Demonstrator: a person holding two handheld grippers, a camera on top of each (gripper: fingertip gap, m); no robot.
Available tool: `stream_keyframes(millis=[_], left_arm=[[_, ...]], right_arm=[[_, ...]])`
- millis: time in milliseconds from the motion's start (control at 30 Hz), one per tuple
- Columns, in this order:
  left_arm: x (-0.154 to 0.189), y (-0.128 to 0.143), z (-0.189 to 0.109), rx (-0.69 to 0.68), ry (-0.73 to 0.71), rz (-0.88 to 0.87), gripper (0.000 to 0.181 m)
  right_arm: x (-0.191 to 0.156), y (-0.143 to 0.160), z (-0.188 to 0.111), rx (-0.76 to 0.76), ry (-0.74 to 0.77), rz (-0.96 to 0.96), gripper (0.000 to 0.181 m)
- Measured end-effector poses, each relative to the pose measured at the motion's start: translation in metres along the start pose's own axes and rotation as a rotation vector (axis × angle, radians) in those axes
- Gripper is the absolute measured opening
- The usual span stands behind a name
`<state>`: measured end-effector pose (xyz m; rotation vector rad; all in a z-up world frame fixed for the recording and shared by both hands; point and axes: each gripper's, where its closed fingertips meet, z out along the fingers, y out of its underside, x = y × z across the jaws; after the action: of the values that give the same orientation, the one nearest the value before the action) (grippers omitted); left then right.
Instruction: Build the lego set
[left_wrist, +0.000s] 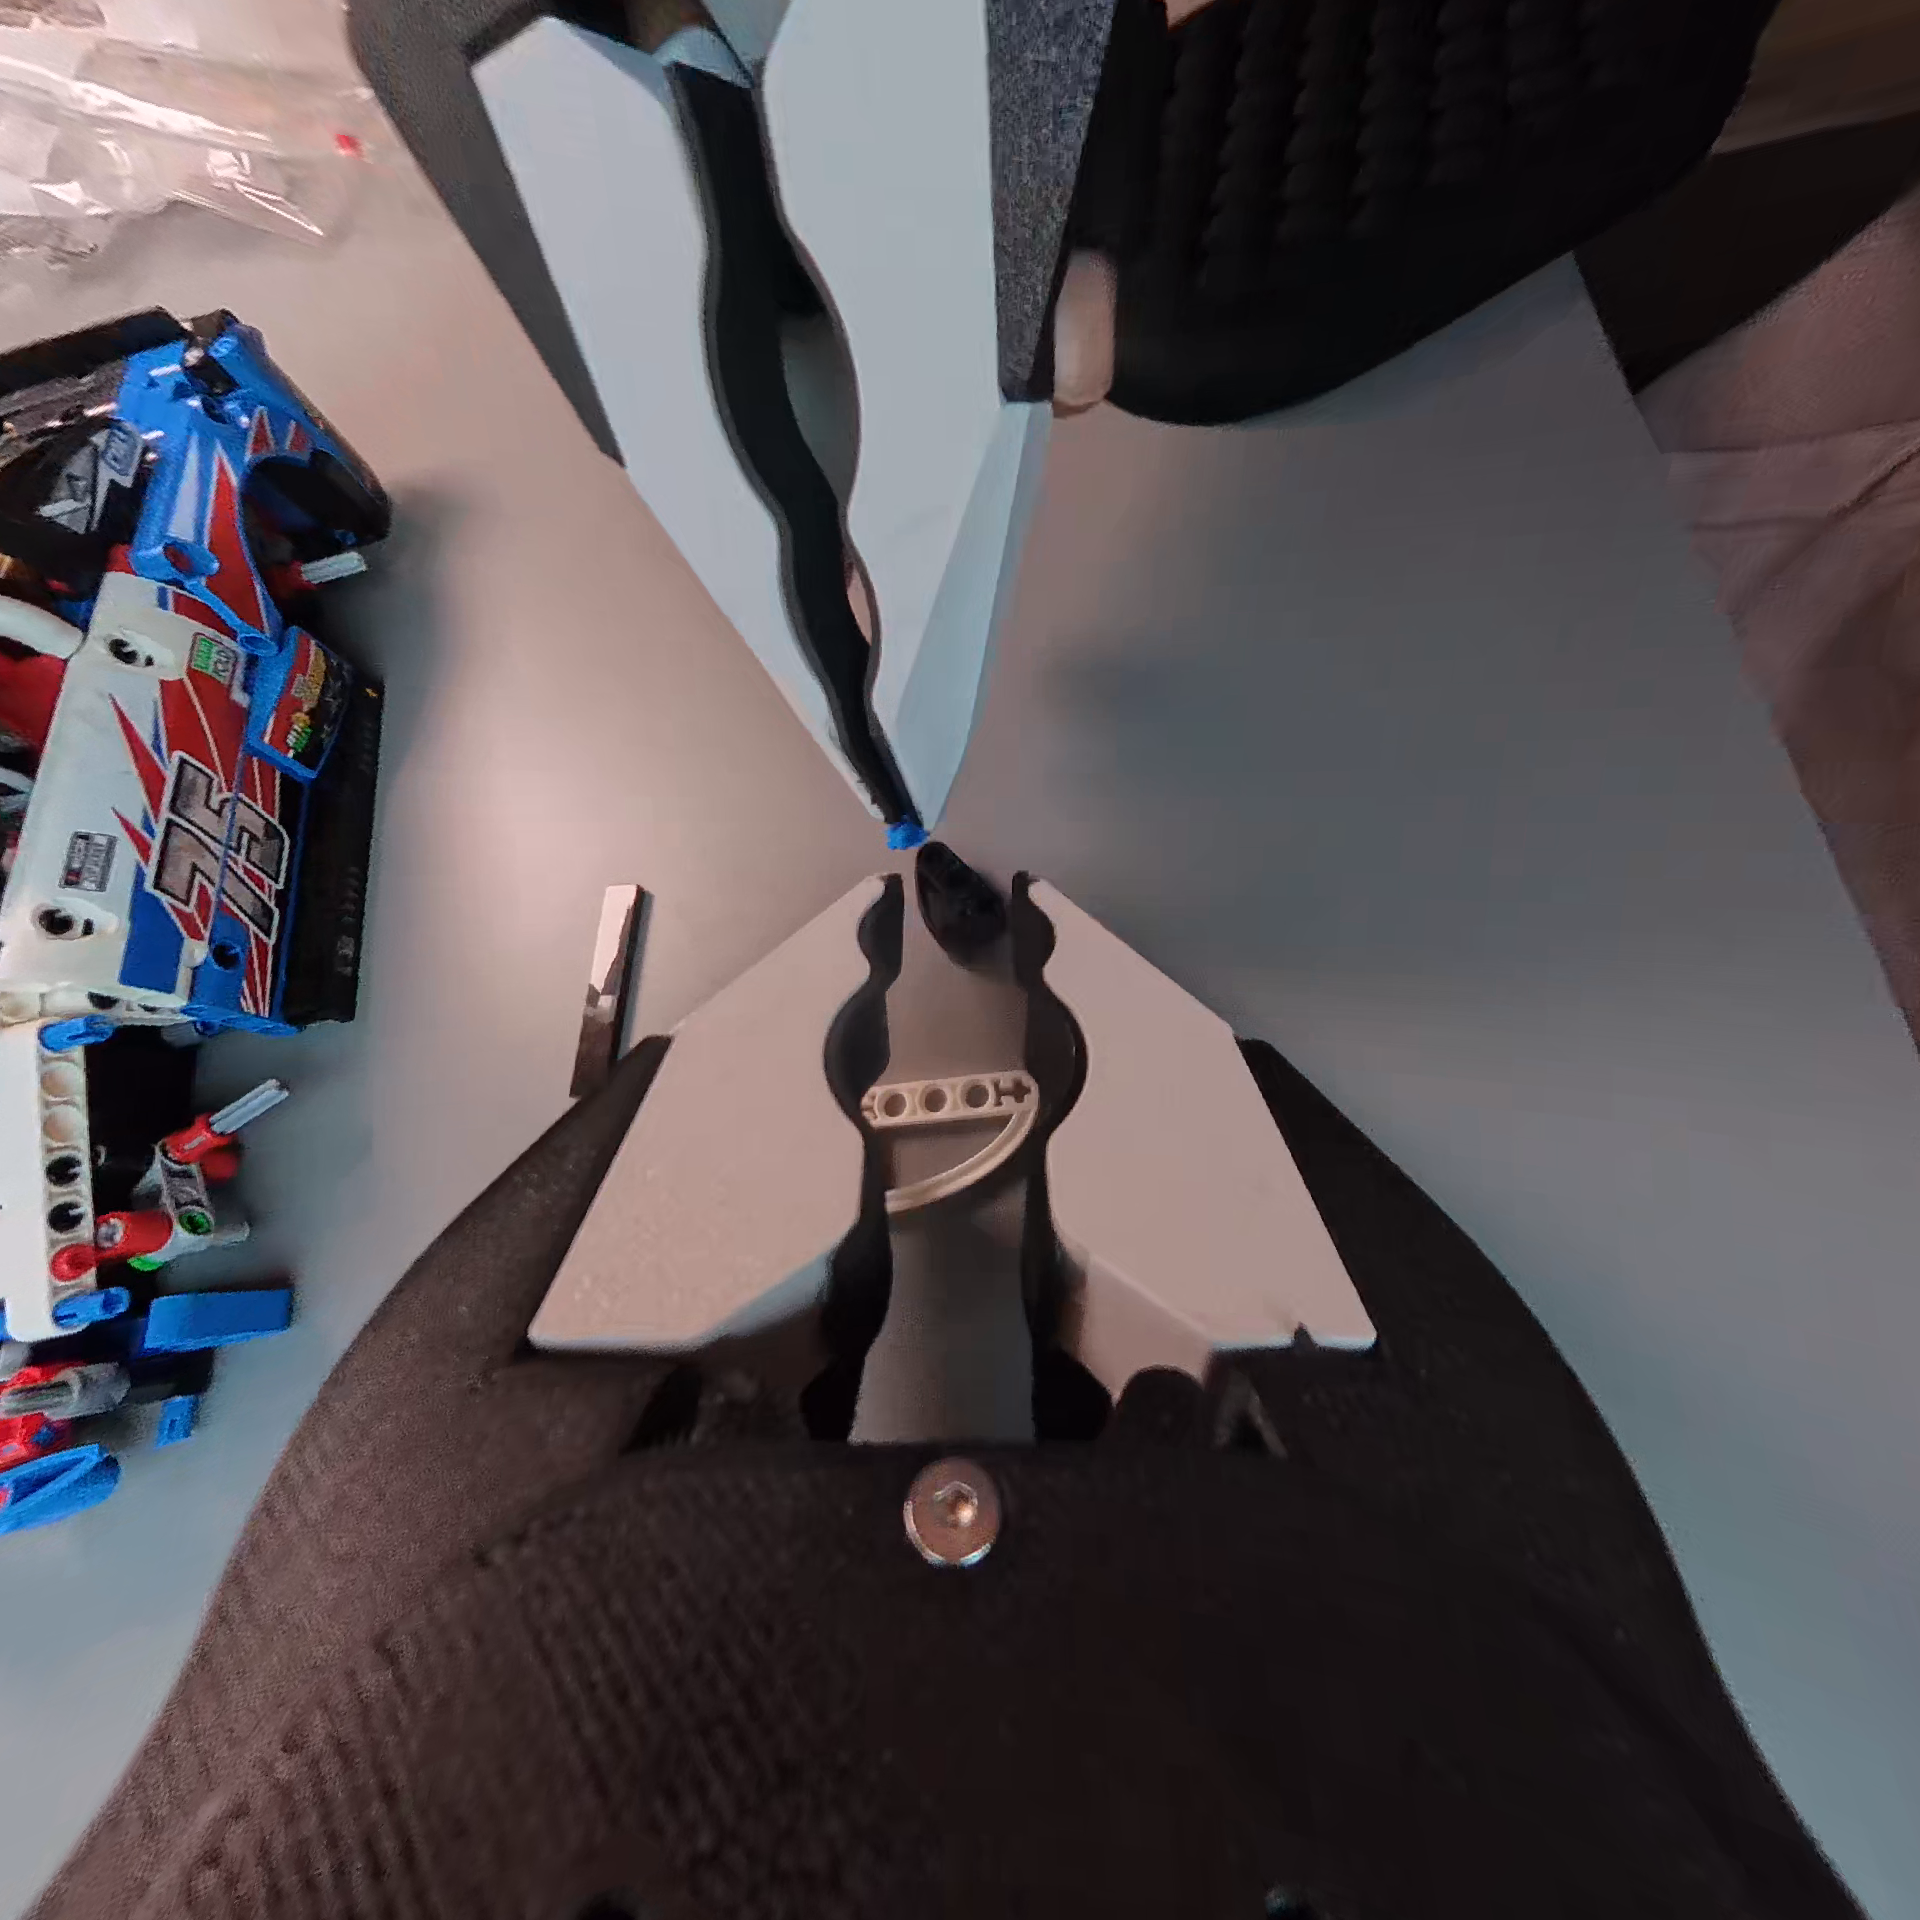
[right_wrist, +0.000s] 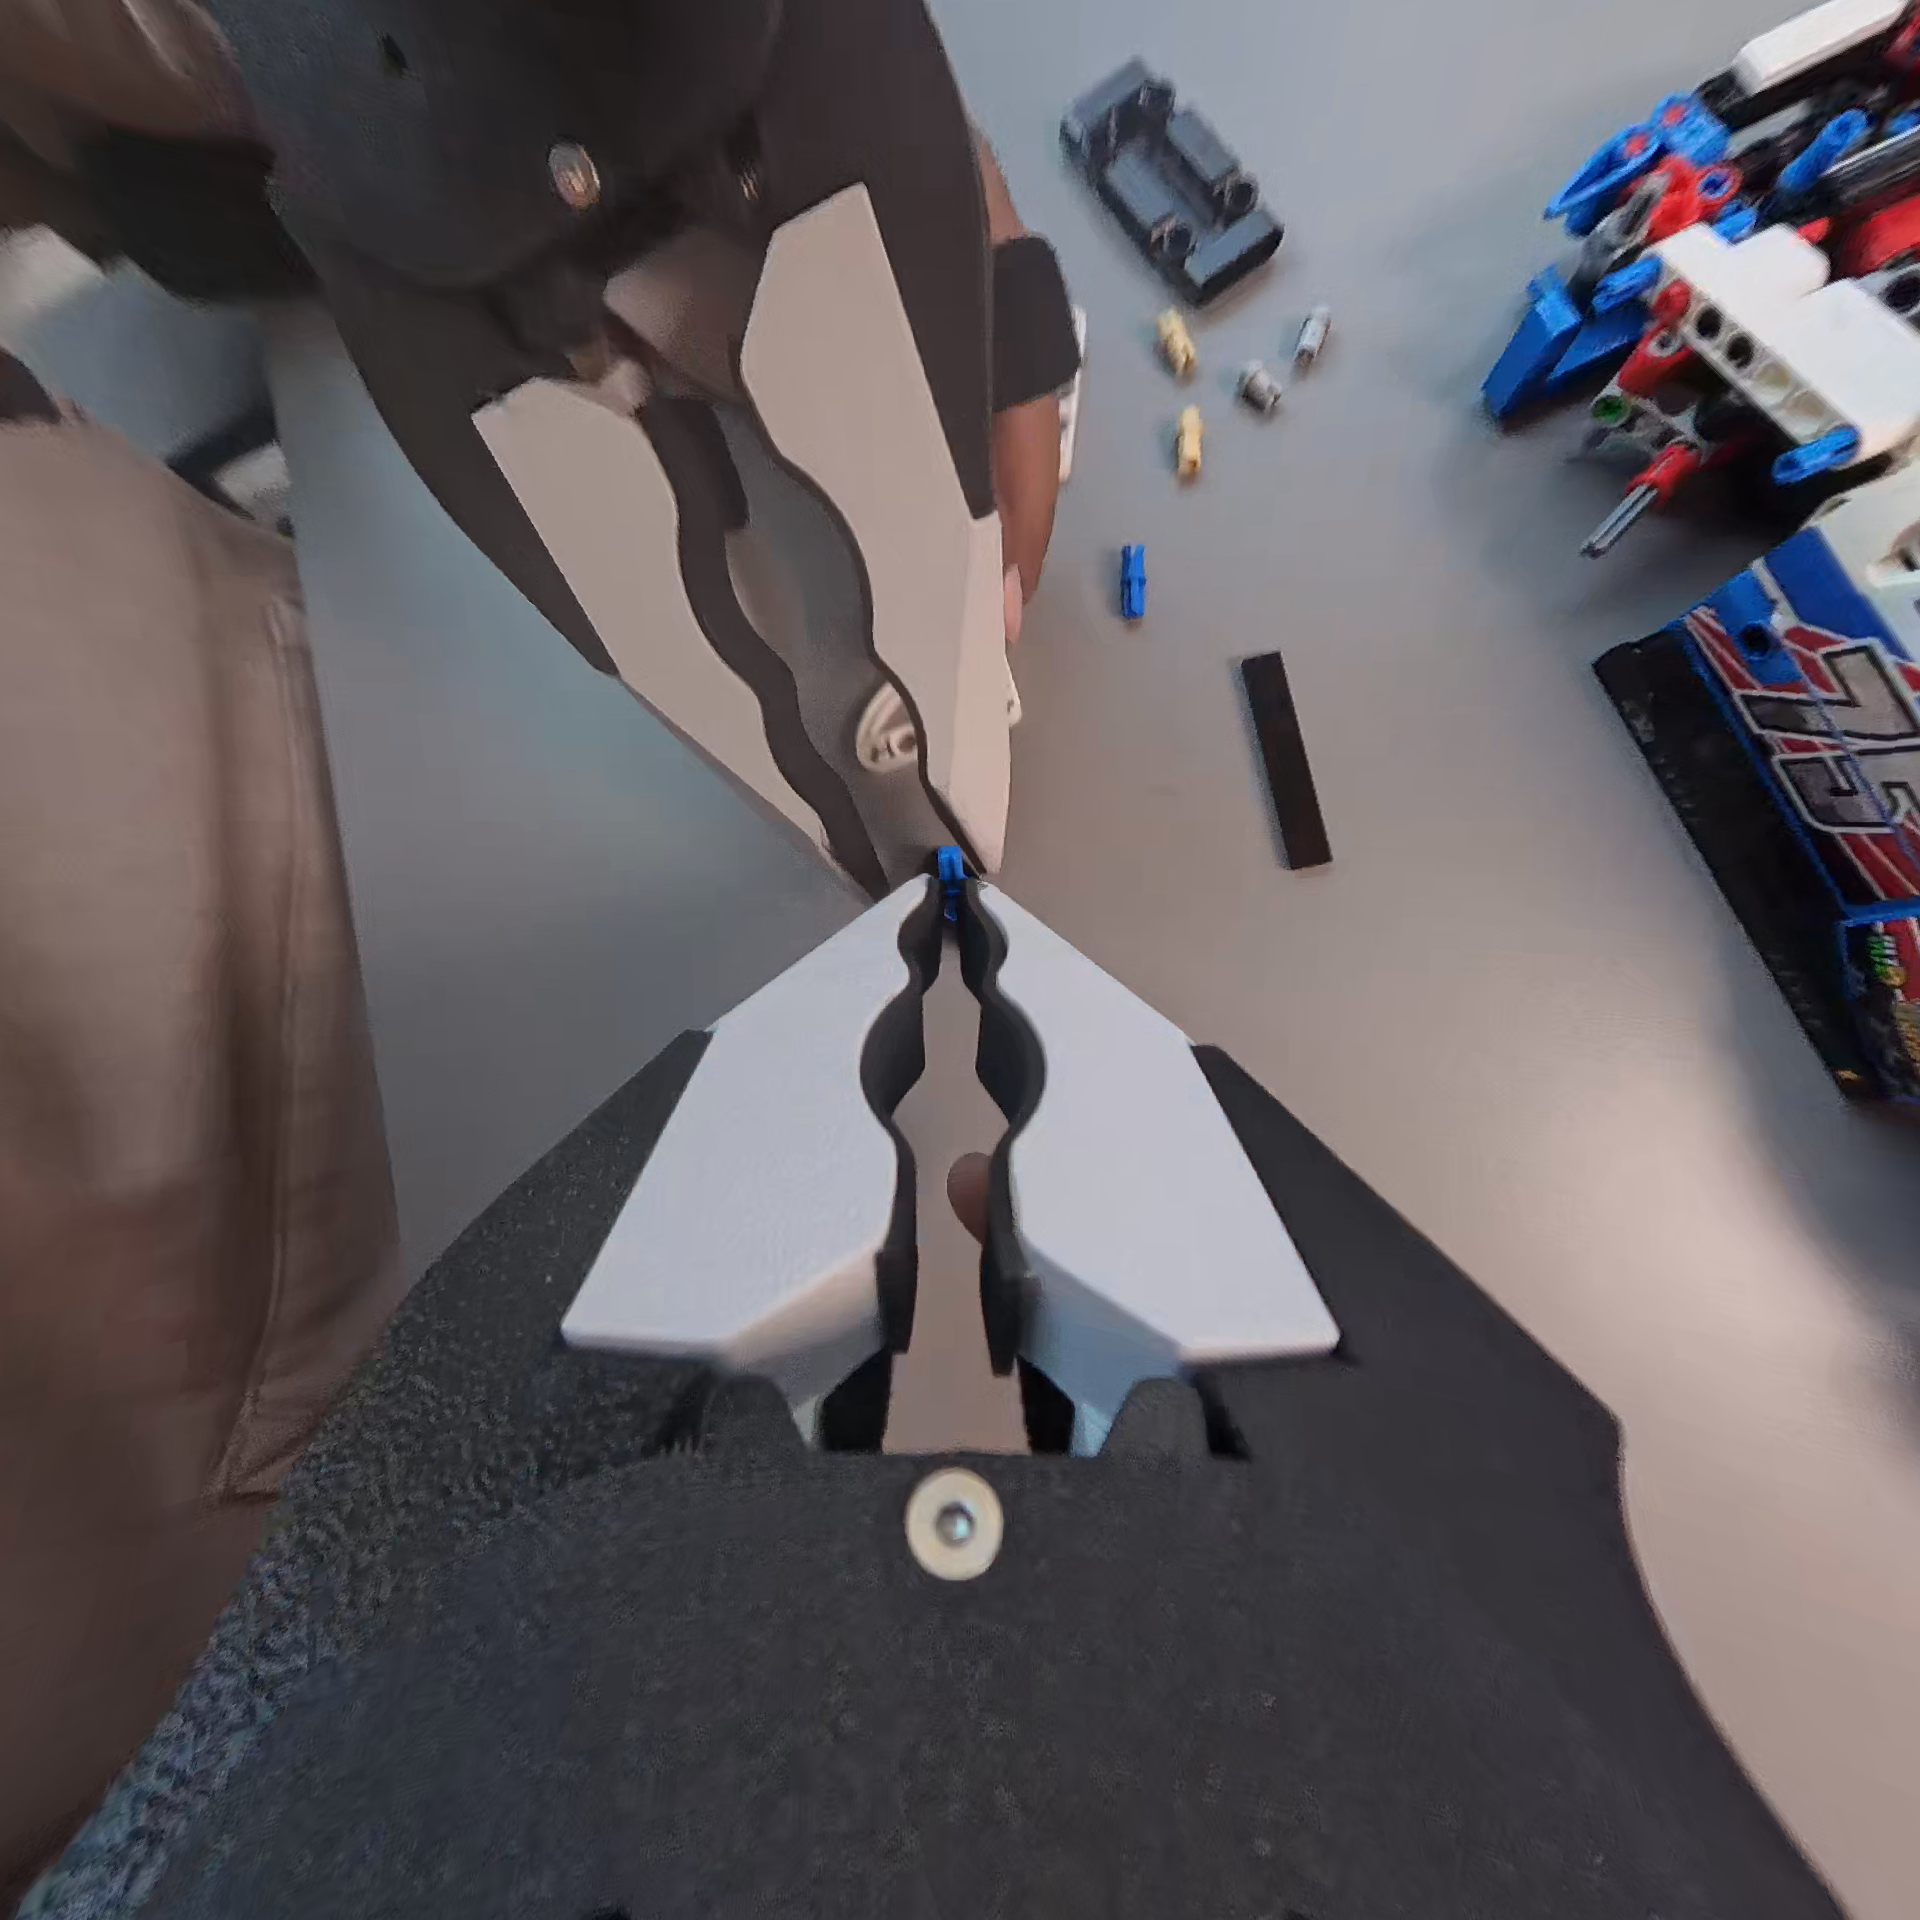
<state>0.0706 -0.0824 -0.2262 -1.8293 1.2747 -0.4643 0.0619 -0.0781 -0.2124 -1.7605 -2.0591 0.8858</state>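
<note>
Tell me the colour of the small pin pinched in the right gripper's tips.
Blue. The pin shows best in the right wrist view, clamped at the right gripper tips.

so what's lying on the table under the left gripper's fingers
A light grey half-arc lego piece with a row of holes shows on the table through the gap between the left gripper's fingers. Its outer ends are covered by the fingers, so its full shape cannot be seen.
</note>
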Motion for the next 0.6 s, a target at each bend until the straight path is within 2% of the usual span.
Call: stream_keyframes(millis=[100,200,333,467,600], left_arm=[[-0.005,-0.018,-0.009,0.112,-0.001,-0.105,0.022],[-0.015,-0.032,-0.019,0.191,-0.048,-0.160,0.016],[-0.017,-0.034,-0.023,0.202,-0.090,-0.136,0.000],[-0.018,-0.020,-0.016,0.104,-0.132,-0.071,0.000],[-0.039,-0.021,-0.034,0.142,-0.189,-0.128,0.000]], right_arm=[[-0.005,-0.029,-0.014,0.308,-0.060,0.148,0.000],[-0.006,-0.041,-0.025,0.492,-0.072,0.229,0.000],[-0.005,-0.039,-0.029,0.551,-0.065,0.262,0.000],[-0.003,-0.030,-0.026,0.487,0.005,0.203,0.000],[-0.001,-0.028,-0.029,0.453,0.084,0.130,0.000]])
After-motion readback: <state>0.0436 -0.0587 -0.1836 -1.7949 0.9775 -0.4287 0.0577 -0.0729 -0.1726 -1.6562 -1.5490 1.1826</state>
